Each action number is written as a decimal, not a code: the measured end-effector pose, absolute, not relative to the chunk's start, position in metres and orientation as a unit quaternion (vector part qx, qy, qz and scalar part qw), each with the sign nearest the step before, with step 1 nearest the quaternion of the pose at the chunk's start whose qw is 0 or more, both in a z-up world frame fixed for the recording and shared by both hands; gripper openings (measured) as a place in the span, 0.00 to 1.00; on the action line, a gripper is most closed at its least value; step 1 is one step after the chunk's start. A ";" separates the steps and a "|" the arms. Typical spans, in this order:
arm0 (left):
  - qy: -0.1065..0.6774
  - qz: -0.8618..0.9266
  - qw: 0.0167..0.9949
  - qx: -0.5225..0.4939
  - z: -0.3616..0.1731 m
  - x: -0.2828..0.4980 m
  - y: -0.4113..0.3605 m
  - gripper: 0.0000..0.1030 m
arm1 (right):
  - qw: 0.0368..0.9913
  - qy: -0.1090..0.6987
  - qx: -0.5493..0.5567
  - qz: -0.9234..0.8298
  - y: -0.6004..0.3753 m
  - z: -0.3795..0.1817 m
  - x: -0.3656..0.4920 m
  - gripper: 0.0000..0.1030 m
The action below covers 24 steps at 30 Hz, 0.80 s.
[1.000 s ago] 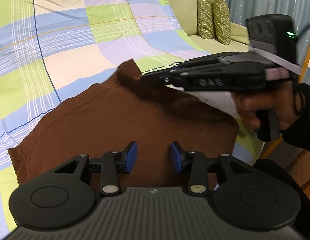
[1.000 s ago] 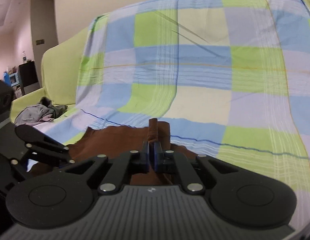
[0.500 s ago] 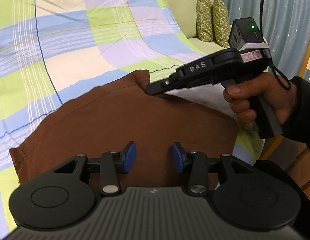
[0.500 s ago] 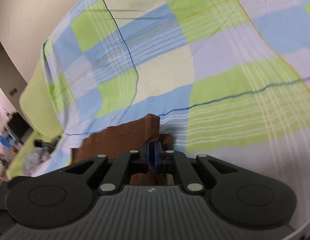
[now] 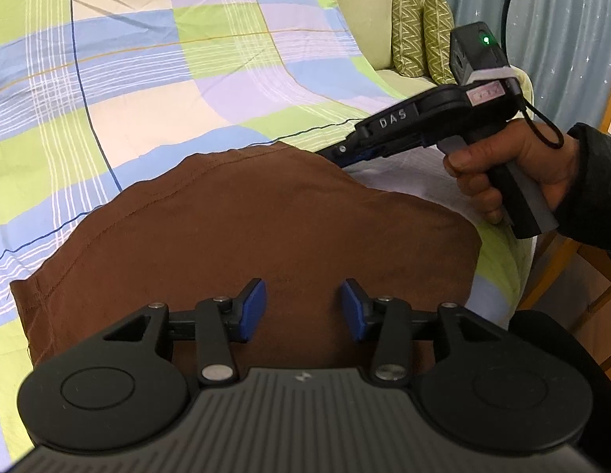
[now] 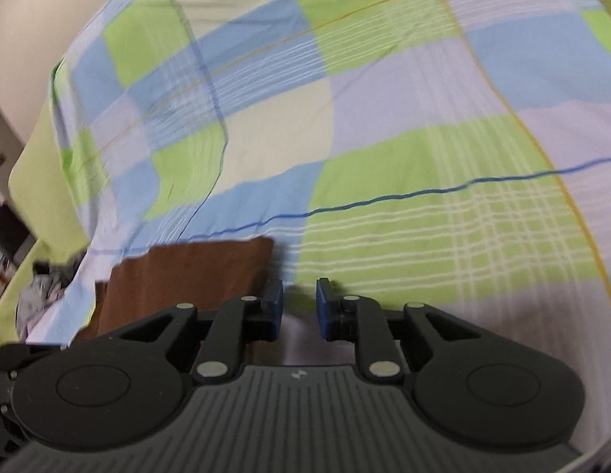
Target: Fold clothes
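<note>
Cloth [image 5: 266, 220] of a plain brown colour fills the middle of the left wrist view, lying flat on a checked sheet [image 5: 147, 79] of green, blue, lilac and cream squares. A stitched hem runs along its upper left edge. In the right wrist view the same cloth sits at the lower left of the frame, its far corner squared off just beside the left blue pad.

The left gripper [image 5: 303, 309] sits at the bottom centre of its own view, over the near part of the cloth. Its blue pads [image 5: 252, 307] stand wide apart with nothing between them.

The right gripper [image 6: 299, 307] is likewise released: its pads are parted, and only sheet shows in the gap. The cloth's corner lies near the left pad; the view is blurred, so I cannot tell whether they touch. In the left wrist view this gripper reaches in from the right of the frame, its tip at the cloth's far right edge, gripped by a hand [image 5: 514, 169] in a dark sleeve [image 5: 597, 189]. A small black box with a green light sits on top of it.

Two patterned green cushions [image 5: 423, 31] stand at the upper right of the left wrist view, before a blue-grey curtain [image 5: 561, 8]. A crumpled grey garment [image 6: 45, 295] lies at the far left of the right wrist view.
</note>
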<state>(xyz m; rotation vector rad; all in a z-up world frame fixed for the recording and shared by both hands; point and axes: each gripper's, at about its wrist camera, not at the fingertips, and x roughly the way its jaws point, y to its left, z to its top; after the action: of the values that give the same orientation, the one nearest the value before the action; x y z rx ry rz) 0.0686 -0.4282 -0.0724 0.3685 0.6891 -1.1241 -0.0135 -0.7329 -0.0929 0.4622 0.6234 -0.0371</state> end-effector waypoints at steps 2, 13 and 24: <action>0.318 -0.520 0.775 0.169 -0.073 0.068 -0.423 0.48 | 0.927 0.291 0.237 -0.006 -0.731 -0.089 -0.014 0.16; 0.316 -0.519 0.777 0.166 -0.076 0.066 -0.420 0.48 | 0.928 0.308 0.211 0.014 -0.713 -0.086 -0.014 0.18; 0.315 -0.519 0.778 0.165 -0.080 0.065 -0.423 0.48 | 0.930 0.309 0.199 0.010 -0.710 -0.084 -0.014 0.23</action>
<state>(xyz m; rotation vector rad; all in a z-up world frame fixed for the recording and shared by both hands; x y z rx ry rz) 0.0647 -0.4231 -0.0800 0.3560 0.6820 -1.1217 -0.0140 -0.7104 -0.0835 0.4070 0.6327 0.0195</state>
